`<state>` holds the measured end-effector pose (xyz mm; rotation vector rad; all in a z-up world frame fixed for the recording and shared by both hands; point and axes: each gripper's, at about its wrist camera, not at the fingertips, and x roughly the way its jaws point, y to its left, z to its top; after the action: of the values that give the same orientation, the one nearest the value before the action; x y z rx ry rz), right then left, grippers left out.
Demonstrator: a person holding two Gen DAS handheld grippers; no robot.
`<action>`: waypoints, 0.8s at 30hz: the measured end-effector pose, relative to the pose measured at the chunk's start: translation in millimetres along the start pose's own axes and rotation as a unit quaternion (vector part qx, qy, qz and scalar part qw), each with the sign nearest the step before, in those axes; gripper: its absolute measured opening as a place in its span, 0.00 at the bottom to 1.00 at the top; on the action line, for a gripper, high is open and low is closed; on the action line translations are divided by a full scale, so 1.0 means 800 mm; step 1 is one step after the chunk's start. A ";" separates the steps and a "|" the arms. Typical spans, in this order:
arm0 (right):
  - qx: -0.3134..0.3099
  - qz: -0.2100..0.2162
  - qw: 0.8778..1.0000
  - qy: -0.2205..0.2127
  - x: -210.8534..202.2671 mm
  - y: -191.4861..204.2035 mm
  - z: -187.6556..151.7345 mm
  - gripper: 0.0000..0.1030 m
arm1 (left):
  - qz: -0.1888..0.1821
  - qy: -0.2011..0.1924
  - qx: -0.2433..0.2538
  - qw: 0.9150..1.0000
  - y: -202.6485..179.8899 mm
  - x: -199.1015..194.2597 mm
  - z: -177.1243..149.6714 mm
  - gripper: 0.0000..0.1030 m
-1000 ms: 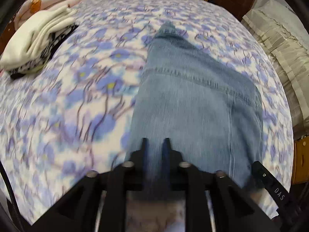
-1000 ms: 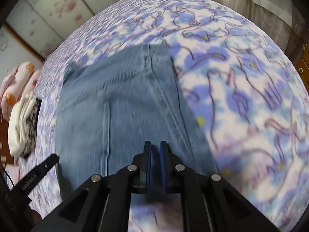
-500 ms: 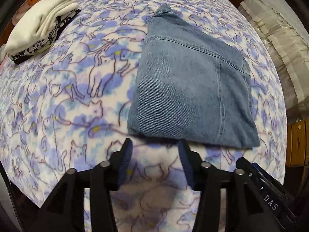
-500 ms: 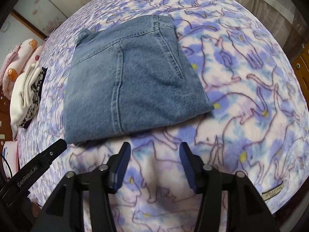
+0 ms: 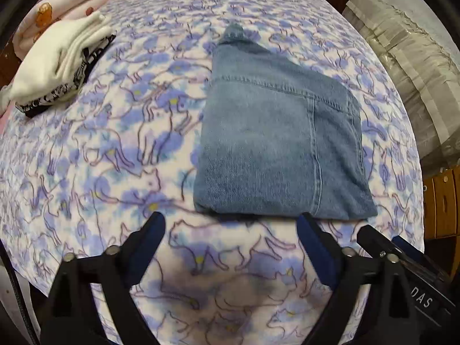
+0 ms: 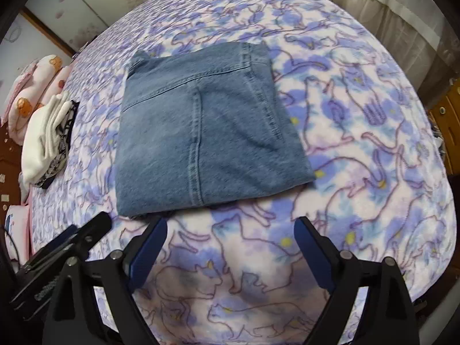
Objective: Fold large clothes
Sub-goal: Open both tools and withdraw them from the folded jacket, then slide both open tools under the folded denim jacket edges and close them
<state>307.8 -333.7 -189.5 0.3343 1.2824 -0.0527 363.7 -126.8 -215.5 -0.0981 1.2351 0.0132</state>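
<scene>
A pair of blue jeans (image 5: 276,141) lies folded into a flat packet on the cat-patterned blanket (image 5: 115,149); the right wrist view shows the same jeans (image 6: 201,132). My left gripper (image 5: 231,224) hovers just short of the packet's near edge, its jaws opening wide, with only blanket between them. My right gripper (image 6: 230,227) hangs beside it, also short of the near edge, jaws opening wide and nothing between them. The other gripper's black finger pokes into each view at the bottom corner.
A stack of folded clothes (image 5: 60,66), cream on top of black-and-white, sits at the far left of the bed (image 6: 47,138). Pink pillows (image 5: 49,17) lie behind it. A bagged bundle (image 5: 408,66) and wooden furniture (image 5: 440,201) stand off the right edge.
Both grippers let go of the jeans' near edge, spread their jaws wide and pulled back and up. The folded jeans stay flat on the blanket.
</scene>
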 end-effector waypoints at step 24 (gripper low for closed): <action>-0.048 0.015 0.999 -0.002 0.013 -0.012 0.032 1.00 | -0.021 0.041 0.004 0.999 -0.009 0.029 0.033 0.98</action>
<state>332.2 -348.3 -195.6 0.2704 1.2708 0.0347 396.5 -132.7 -228.5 -0.1181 1.3142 -0.0336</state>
